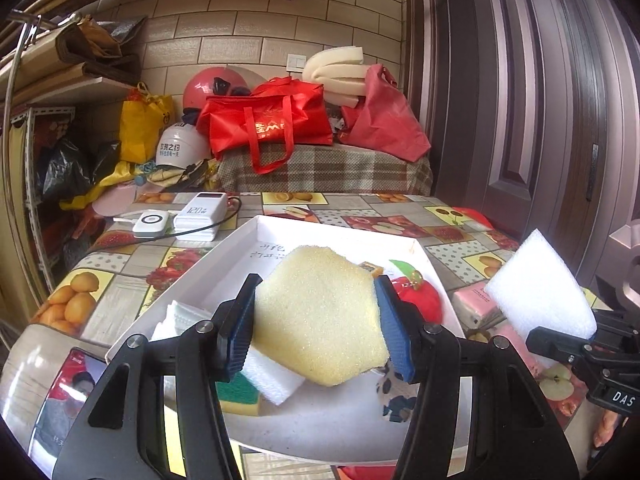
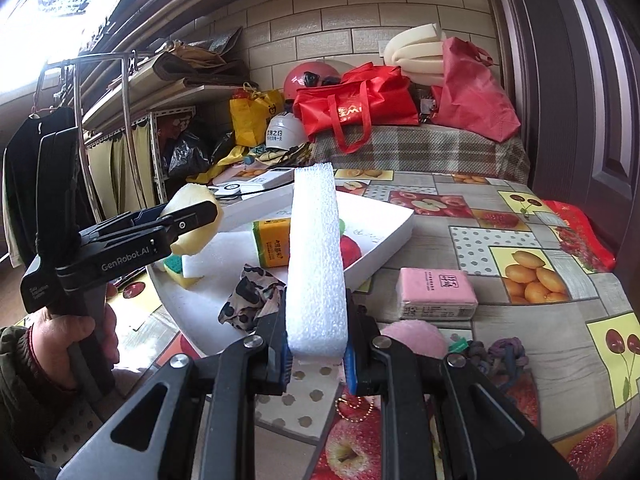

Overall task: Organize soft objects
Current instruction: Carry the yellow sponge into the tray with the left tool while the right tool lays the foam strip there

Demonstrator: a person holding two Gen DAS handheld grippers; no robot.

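My left gripper [image 1: 316, 328] is shut on a pale yellow sponge [image 1: 320, 316] and holds it above the white tray [image 1: 240, 240]. It shows in the right wrist view [image 2: 188, 220] too, at the left. My right gripper [image 2: 316, 356] is shut on a white foam block [image 2: 316, 260], held upright over the table right of the tray; the block also shows in the left wrist view [image 1: 540, 292]. In the tray lie a green-and-yellow scrub sponge [image 1: 240, 394], white foam pieces [image 1: 272, 376], a red apple plush [image 1: 420, 300], a leopard-print cloth [image 2: 252, 296] and a yellow packet [image 2: 272, 244].
A pink tissue pack [image 2: 436, 292], a pink round pad [image 2: 416, 340] and a knotted purple cord [image 2: 500, 356] lie on the fruit-print tablecloth [image 2: 520, 240]. Two white power banks [image 1: 196, 216] sit at the back left. Red bags [image 1: 272, 120] and helmets stand behind the table.
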